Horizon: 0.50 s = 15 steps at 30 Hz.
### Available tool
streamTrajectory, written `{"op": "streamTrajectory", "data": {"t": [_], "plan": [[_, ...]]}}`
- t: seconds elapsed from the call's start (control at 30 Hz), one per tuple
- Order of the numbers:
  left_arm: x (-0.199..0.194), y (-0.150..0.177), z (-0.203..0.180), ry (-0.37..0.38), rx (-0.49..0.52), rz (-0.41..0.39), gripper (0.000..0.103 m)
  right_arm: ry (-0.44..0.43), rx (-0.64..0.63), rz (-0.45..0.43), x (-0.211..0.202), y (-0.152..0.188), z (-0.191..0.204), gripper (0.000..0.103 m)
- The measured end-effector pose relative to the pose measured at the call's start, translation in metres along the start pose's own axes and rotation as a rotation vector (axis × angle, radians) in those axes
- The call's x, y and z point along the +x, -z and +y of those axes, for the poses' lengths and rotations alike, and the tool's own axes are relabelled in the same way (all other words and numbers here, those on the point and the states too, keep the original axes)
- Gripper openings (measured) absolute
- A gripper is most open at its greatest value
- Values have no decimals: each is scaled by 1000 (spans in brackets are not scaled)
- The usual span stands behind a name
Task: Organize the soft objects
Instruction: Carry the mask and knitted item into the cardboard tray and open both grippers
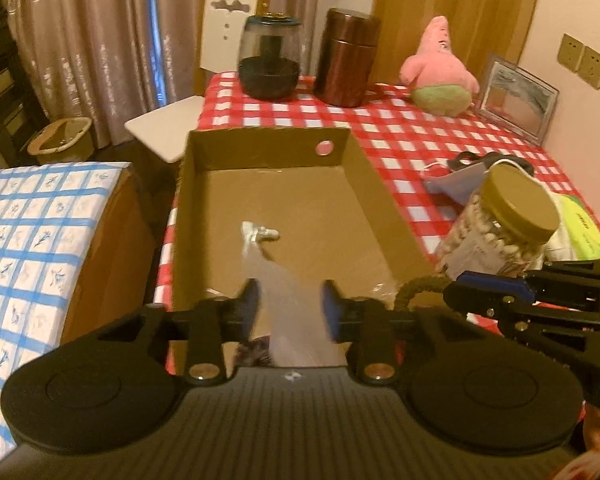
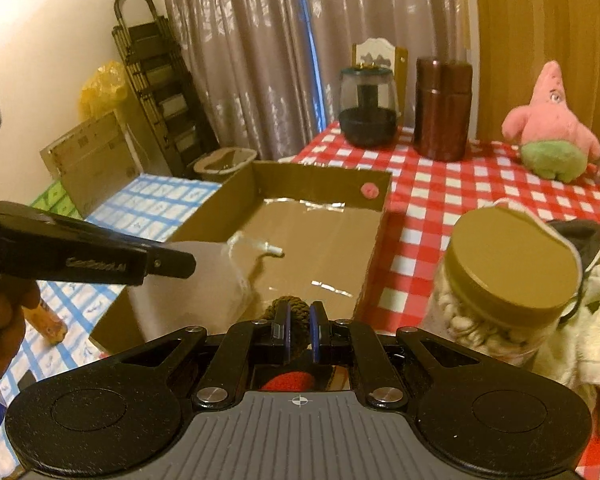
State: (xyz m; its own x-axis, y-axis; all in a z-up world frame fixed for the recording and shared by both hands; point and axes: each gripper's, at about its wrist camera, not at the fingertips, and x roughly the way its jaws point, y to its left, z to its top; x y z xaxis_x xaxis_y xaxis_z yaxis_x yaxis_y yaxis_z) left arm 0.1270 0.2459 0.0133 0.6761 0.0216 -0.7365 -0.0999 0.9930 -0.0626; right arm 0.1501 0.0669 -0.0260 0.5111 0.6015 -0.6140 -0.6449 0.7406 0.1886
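Nearest the cameras, the left gripper (image 1: 288, 312) stands spread, its blue pads clear of the translucent plastic bag (image 1: 288, 320) that hangs between them over the near end of the cardboard box (image 1: 384, 200). The right gripper (image 2: 299, 332) is pressed together, pinching a dark braided cord (image 2: 290, 306) just above that same near edge, with something red below it. The bag looks free to drop; if it catches the near wall it could slide outside the box. Just beside the right gripper, the gold-lidded jar (image 2: 508, 264) looks tilted, and a sideways swing might knock it over. Farther back on the red checked tablecloth (image 2: 432, 196) sits a pink plush star (image 2: 552, 132), not yet boxed. Raised lettering on the left gripper's side is too blurred to read reliably.
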Motion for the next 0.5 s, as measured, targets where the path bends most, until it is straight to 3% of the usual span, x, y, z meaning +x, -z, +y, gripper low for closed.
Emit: {"op": "streamTrajectory", "data": {"t": [0.5], "plan": [[-18,14,10,-31,-39,-38,36,-55,11,35,19,7,0,10]]}}
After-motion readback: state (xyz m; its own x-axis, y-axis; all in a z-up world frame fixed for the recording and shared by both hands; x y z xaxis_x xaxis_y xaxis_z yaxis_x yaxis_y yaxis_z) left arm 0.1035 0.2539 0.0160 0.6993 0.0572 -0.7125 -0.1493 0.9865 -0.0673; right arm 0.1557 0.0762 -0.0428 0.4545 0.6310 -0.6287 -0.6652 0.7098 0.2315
